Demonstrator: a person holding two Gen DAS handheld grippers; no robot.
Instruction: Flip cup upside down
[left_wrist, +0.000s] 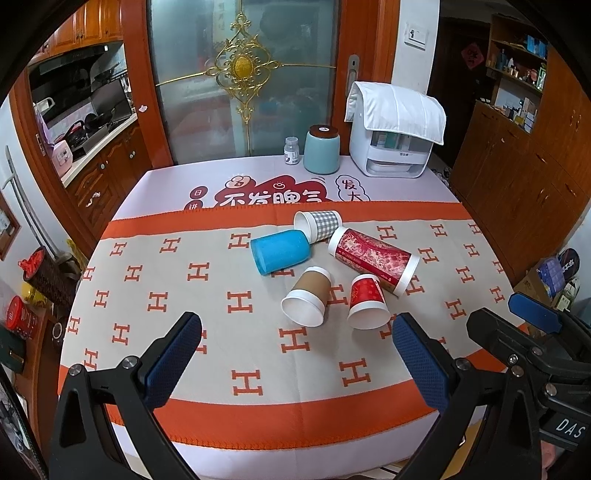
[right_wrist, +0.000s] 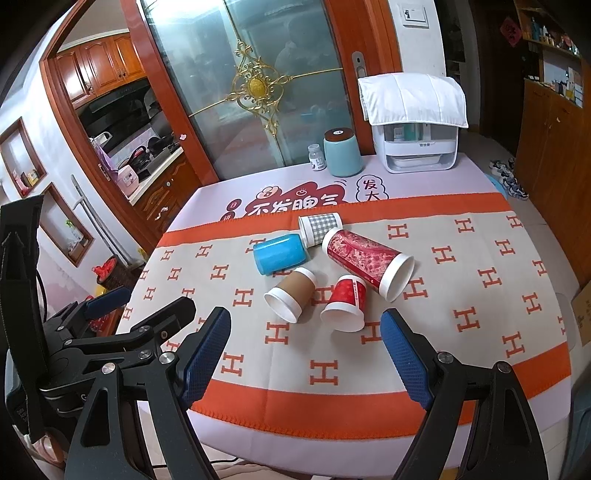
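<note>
Several paper cups lie on their sides in a cluster mid-table: a blue cup (left_wrist: 279, 251) (right_wrist: 279, 254), a grey checked cup (left_wrist: 319, 224) (right_wrist: 320, 226), a tall red patterned cup (left_wrist: 375, 260) (right_wrist: 365, 260), a brown cup (left_wrist: 307, 301) (right_wrist: 290, 297) and a small red cup (left_wrist: 366, 302) (right_wrist: 345, 303). My left gripper (left_wrist: 295, 354) is open and empty, near the front edge, short of the brown and small red cups. My right gripper (right_wrist: 304, 345) is open and empty, just in front of the same two cups.
The table carries an orange and beige cloth (left_wrist: 221, 332). At the back stand a teal canister (left_wrist: 321, 149), a small white bottle (left_wrist: 291, 150) and a white appliance under a towel (left_wrist: 395, 133). Wooden cabinets stand right; a glass door stands behind.
</note>
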